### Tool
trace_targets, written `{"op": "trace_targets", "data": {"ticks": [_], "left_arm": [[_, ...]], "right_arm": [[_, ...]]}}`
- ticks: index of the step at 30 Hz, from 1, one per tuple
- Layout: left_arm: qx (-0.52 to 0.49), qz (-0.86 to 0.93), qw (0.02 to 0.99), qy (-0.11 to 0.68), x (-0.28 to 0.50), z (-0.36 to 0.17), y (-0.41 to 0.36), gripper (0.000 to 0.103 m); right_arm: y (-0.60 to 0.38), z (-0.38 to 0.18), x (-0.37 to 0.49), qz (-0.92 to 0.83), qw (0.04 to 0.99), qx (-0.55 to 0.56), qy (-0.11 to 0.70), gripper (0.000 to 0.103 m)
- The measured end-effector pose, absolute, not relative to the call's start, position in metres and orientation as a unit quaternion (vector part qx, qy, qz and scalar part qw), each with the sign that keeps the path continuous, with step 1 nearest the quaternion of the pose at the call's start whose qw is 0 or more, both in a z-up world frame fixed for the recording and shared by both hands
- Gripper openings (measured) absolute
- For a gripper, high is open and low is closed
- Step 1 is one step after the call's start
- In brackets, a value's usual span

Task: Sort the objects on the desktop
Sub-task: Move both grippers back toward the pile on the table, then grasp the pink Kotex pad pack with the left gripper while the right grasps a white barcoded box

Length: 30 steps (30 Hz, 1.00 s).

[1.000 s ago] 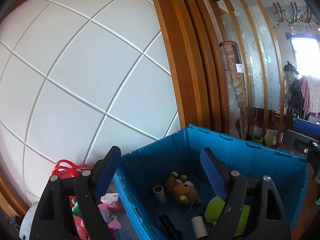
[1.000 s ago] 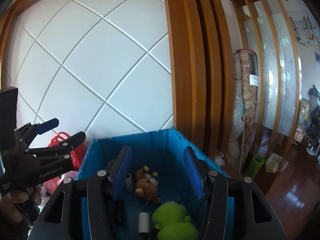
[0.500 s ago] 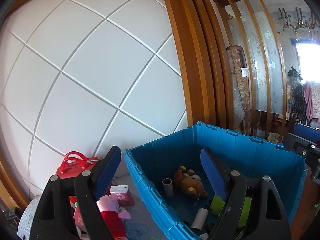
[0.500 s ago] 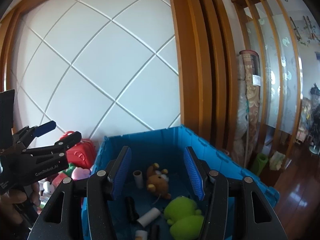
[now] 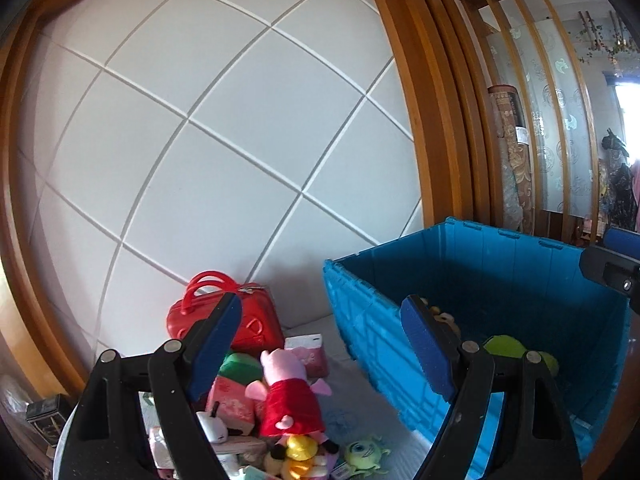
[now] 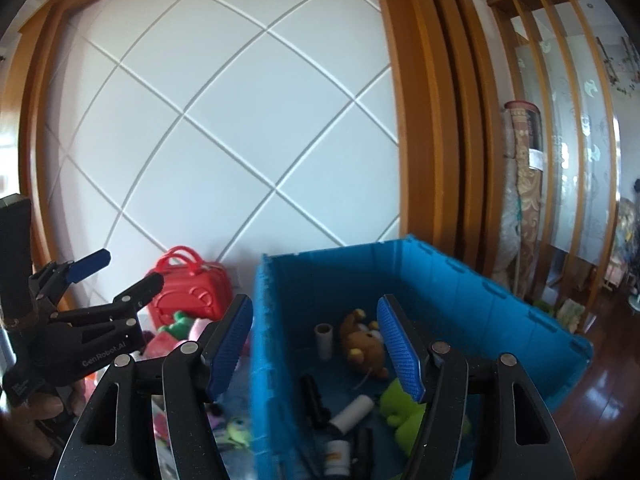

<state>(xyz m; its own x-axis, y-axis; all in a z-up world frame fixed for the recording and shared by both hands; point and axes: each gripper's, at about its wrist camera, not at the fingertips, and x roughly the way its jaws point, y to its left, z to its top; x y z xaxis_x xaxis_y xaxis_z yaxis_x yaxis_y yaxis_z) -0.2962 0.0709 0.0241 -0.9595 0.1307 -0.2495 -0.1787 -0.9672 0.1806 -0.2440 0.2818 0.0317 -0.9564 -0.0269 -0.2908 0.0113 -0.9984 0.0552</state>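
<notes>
Both views have swung left since a second ago, bringing the toy pile into sight beside the blue plastic crate (image 5: 360, 320). Left gripper (image 5: 320, 344) hangs wide open and empty above a pink pig plush in a red dress (image 5: 290, 396). Right gripper (image 6: 316, 344), jaws just opened further, holds nothing over the crate's left wall, with a brown teddy bear (image 6: 362, 340) inside.

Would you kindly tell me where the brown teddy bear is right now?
In the right wrist view, the bear lies inside the blue crate, between a cardboard tube and a green plush.
</notes>
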Motion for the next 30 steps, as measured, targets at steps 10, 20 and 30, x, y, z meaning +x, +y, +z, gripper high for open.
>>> {"op": "trace_targets", "data": {"ticks": [10, 20, 30], "left_arm": [[-0.149, 0.981, -0.03, 0.121, -0.257, -0.023, -0.079, 0.082], [-0.199, 0.972, -0.094, 0.088, -0.22, -0.089, -0.184, 0.082], [-0.289, 0.949, -0.11, 0.055, -0.191, -0.211, -0.171, 0.082]], "right_arm": [[0.187, -0.01, -0.243, -0.98, 0.065, 0.186, -0.032, 0.071], [0.115, -0.076, -0.251, -0.957, 0.144, 0.25, -0.002, 0.071], [0.067, -0.184, -0.279, -0.907, 0.25, 0.329, 0.077, 0.071]]}}
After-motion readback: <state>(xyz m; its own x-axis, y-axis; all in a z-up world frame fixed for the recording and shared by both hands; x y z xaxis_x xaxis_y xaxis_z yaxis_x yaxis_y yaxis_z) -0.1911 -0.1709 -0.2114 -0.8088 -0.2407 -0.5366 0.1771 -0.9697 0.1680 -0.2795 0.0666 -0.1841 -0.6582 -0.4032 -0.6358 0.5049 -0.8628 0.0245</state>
